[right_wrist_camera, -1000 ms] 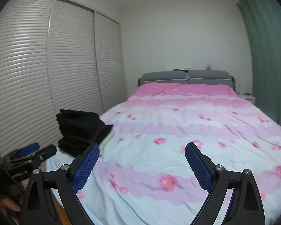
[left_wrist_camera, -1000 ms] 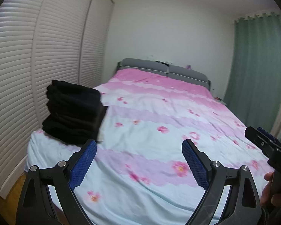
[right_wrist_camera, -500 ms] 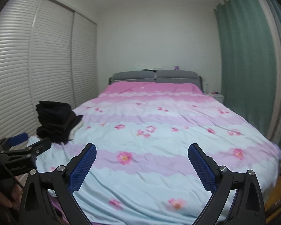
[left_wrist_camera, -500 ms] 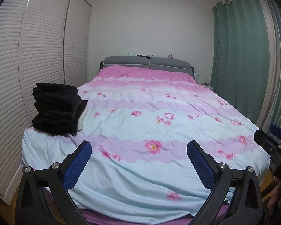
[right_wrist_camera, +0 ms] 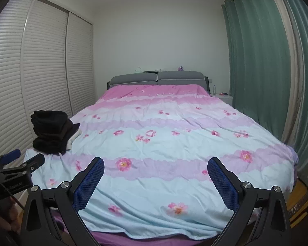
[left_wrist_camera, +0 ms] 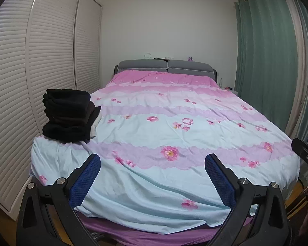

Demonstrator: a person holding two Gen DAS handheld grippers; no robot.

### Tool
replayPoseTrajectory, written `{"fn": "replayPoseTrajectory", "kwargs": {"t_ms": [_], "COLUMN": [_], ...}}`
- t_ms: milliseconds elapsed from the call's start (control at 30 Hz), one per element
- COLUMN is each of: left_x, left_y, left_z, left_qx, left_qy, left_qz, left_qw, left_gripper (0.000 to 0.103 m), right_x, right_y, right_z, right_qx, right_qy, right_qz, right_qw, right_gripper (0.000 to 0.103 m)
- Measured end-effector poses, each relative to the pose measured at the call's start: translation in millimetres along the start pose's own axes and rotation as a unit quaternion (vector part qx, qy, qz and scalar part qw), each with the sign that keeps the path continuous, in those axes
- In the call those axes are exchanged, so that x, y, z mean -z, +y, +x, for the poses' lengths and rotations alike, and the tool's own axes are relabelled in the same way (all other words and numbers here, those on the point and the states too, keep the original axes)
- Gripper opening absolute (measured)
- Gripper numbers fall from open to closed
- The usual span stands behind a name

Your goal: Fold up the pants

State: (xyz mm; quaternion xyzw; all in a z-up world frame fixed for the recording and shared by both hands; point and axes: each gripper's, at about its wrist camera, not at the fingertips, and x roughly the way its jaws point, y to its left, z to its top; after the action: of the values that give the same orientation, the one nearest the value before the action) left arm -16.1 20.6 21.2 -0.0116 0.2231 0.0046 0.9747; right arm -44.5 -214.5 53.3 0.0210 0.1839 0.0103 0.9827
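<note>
A stack of folded dark pants sits on the near left corner of the bed; it also shows in the right wrist view. My left gripper is open and empty, held off the foot of the bed. My right gripper is open and empty, also off the foot of the bed. The right gripper's body shows at the right edge of the left wrist view. The left gripper's body shows at the left edge of the right wrist view.
The bed has a pink and light blue flowered cover and a grey headboard. White louvred wardrobe doors line the left side. Green curtains hang on the right. A small nightstand stands by the headboard.
Both grippers have pulled back from the bed and swung right, so the whole bed and its foot edge are in view. The stack of pants has not moved.
</note>
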Motion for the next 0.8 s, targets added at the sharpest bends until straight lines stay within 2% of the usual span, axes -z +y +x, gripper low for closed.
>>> {"fn": "replayPoseTrajectory", "kwargs": {"t_ms": [800], "left_x": [1.5], "left_y": [3.2], "left_z": [-5.7], "left_qx": [0.006], "left_qy": [0.002], "left_qz": [0.006], "left_qw": [1.0], "left_gripper": [0.103], "right_x": [-1.7], "right_y": [-2.0], "right_z": [-8.1], "right_qx": [0.001], "right_qy": [-0.006], "right_qz": [0.001], "right_qw": [1.0], "right_gripper": [0.102]}}
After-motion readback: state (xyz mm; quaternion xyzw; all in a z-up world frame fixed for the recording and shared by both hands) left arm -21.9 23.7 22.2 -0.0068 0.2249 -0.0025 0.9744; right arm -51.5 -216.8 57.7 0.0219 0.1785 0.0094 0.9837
